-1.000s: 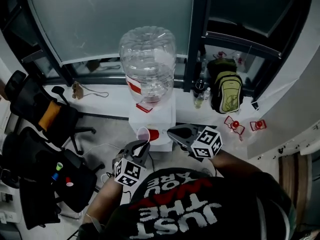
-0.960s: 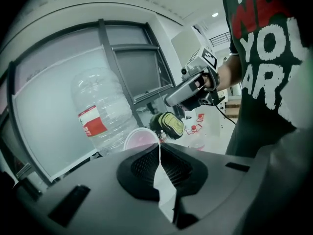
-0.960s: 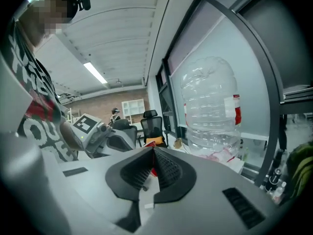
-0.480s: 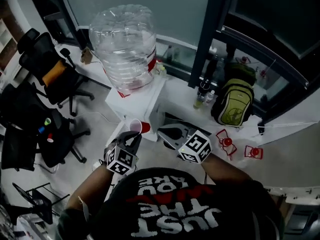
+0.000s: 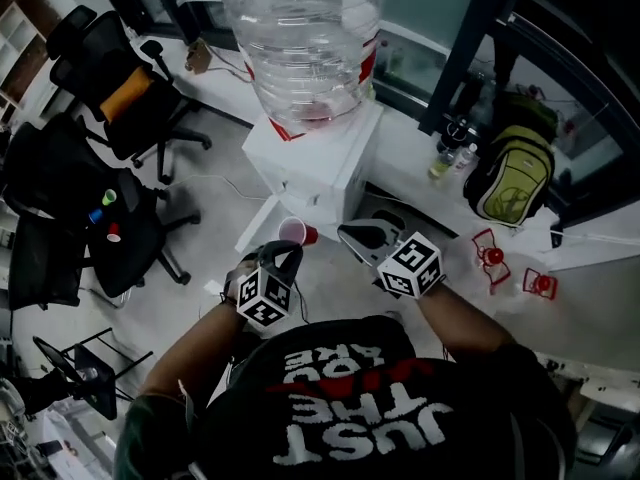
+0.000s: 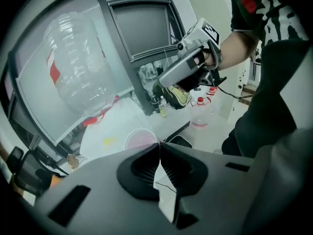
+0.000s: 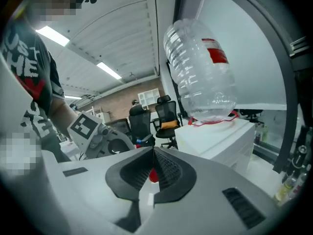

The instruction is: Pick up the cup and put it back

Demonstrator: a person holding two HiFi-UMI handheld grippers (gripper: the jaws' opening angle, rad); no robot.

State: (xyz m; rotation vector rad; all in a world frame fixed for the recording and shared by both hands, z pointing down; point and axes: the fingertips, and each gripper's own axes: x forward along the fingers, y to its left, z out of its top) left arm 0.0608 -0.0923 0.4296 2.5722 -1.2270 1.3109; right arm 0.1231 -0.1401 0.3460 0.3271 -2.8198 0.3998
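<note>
A red cup [image 5: 296, 233] with a pale inside hangs on its side over the floor in front of the white water dispenser [image 5: 322, 158]. My left gripper [image 5: 288, 251] is shut on its rim. In the left gripper view the cup [image 6: 141, 139] shows just past the closed tips of the left gripper [image 6: 159, 145]. My right gripper [image 5: 346, 234] is level with the cup on its right, apart from it, shut with nothing in it. In the right gripper view the right gripper [image 7: 153, 151] has its tips together, and a red bit of the cup [image 7: 153, 175] shows through the gap behind them.
A big clear water bottle [image 5: 305, 38] sits upside down on the dispenser. Black office chairs [image 5: 115, 103] stand at the left. A green backpack [image 5: 512, 183], small bottles [image 5: 445, 163] and red items [image 5: 490, 258] lie on the white ledge at the right, by a dark window post [image 5: 470, 48].
The head view has swung, so the dispenser sits higher in the picture. The cup stays in the left gripper and is now farther out from the dispenser's front. The right gripper keeps beside it.
</note>
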